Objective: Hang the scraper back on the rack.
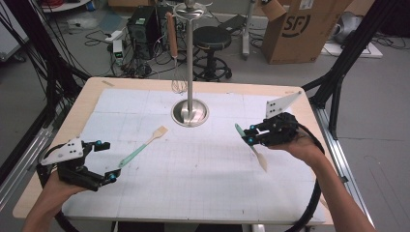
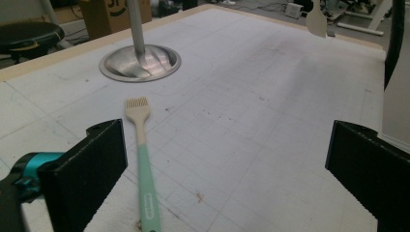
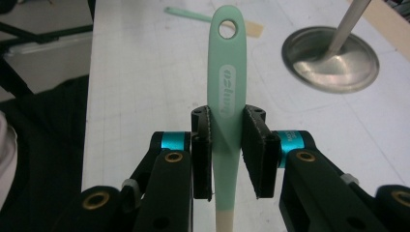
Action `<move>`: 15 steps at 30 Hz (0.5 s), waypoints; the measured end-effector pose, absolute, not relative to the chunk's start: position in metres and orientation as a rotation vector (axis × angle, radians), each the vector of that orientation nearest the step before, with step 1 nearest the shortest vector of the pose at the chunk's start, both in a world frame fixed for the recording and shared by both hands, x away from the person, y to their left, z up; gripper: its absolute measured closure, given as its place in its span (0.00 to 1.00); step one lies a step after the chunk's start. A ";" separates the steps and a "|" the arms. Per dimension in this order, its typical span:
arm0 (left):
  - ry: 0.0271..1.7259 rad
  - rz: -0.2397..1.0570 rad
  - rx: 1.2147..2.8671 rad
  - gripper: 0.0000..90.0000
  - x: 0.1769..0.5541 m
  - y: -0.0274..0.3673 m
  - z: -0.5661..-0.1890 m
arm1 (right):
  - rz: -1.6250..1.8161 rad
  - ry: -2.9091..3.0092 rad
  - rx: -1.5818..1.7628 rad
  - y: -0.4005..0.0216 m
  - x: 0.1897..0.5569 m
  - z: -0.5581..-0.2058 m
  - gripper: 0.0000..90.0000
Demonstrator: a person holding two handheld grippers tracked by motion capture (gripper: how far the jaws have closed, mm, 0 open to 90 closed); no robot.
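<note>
over white table, right gripper clamps spatula; left gripper gapes beside brush.

Green-handled spatula clamped; brush flat (mat).

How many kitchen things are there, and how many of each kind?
Green-handled brush lying on the mat: 1
Green-handled spatula held in the right tool: 1
Whisk hanging on the stand: 1
Metal stand: 1
Total: 4
</note>
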State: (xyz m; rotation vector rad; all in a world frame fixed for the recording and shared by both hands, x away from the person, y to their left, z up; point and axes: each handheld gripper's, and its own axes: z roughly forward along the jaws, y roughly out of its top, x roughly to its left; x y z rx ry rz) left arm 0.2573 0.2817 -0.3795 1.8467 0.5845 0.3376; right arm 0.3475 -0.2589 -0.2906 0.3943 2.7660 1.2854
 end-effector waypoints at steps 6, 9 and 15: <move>0.583 0.341 1.843 0.02 0.257 0.282 -0.378 | 1.331 2.747 0.424 -0.253 0.354 -0.279 0.83; 0.580 0.343 1.842 0.02 0.257 0.282 -0.378 | 1.360 2.732 0.435 -0.249 0.356 -0.272 0.83; 0.579 0.337 1.842 0.02 0.257 0.282 -0.378 | 1.423 2.680 0.528 -0.242 0.360 -0.253 0.83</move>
